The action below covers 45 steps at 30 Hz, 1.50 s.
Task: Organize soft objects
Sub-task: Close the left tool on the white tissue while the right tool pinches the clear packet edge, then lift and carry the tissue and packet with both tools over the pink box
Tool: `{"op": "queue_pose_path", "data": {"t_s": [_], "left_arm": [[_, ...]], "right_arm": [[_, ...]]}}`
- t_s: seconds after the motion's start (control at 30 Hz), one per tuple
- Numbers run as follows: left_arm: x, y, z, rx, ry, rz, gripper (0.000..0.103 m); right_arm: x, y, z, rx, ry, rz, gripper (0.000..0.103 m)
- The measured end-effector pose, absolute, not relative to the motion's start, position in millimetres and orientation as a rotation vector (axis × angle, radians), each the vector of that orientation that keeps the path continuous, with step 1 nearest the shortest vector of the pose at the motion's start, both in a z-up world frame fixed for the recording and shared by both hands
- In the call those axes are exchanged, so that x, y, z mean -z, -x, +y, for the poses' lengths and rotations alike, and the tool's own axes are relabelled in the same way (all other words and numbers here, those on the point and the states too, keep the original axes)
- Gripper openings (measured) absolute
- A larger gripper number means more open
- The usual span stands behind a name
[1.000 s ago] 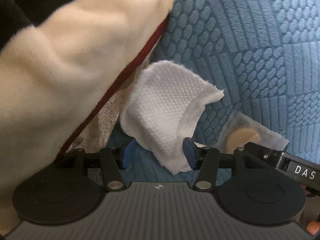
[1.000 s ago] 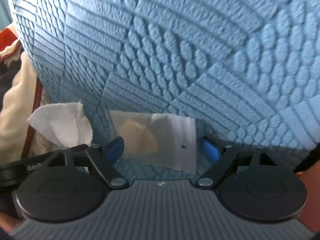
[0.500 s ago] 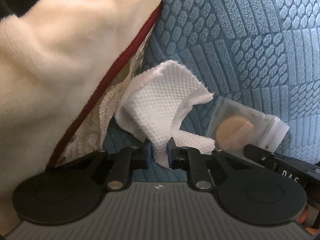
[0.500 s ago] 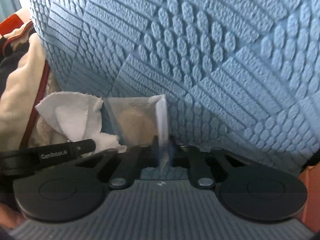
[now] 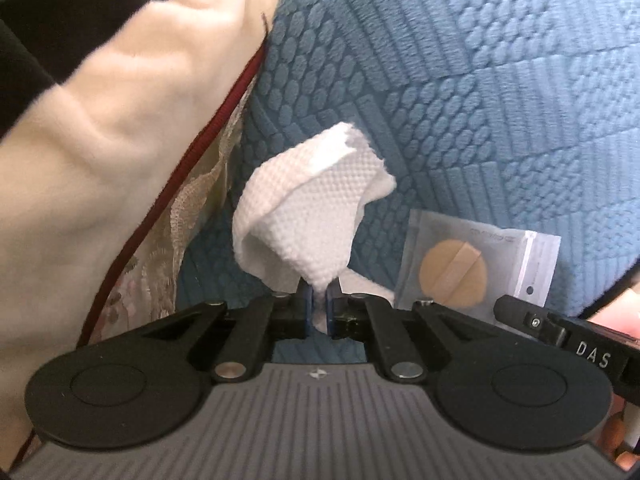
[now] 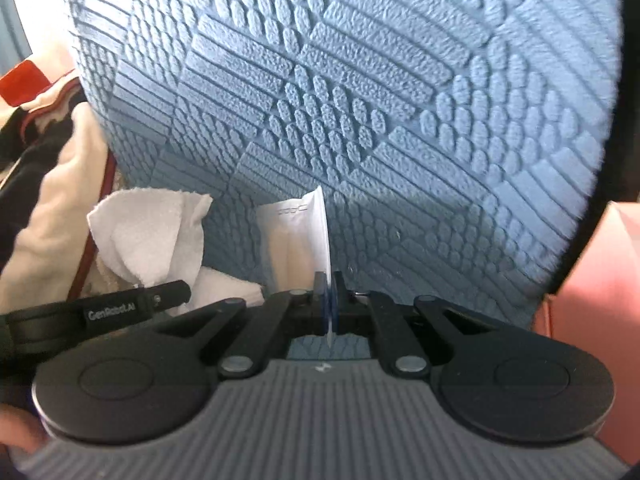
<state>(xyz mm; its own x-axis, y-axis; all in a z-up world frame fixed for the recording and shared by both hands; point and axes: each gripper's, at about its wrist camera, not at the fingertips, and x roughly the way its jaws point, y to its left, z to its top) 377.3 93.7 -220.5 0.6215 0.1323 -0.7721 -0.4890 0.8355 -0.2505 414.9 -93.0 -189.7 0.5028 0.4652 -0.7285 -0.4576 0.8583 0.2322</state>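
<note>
Now the left hand-held gripper (image 5: 317, 308) is clenched on the low corner of the white tissue (image 5: 308, 216) and the right hand-held gripper (image 6: 329, 300) on the packet (image 6: 298, 240), both before the blue cushion (image 6: 360, 100), so lift slowly without tearing.

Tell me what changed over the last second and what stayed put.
Both grippers closed: the left gripper pinched the white tissue, the right gripper clamped the clear packet by its edge, which now stands upright. The blue textured cushion and cream blanket stayed as they were.
</note>
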Motion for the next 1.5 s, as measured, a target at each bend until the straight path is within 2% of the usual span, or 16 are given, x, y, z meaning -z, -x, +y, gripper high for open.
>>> {"op": "queue_pose_path", "data": {"t_s": [0.33,1.5], "left_arm": [[189,-361,61,-0.316,0.418,0.807,0.007],[150,-228,8,-0.186,0.393,0.835,0.007]], "right_arm": [[154,-377,-142,-0.559,-0.018,0.861,0.004],[140,-229,-186,-0.498,0.005,0.874,0.004]]}}
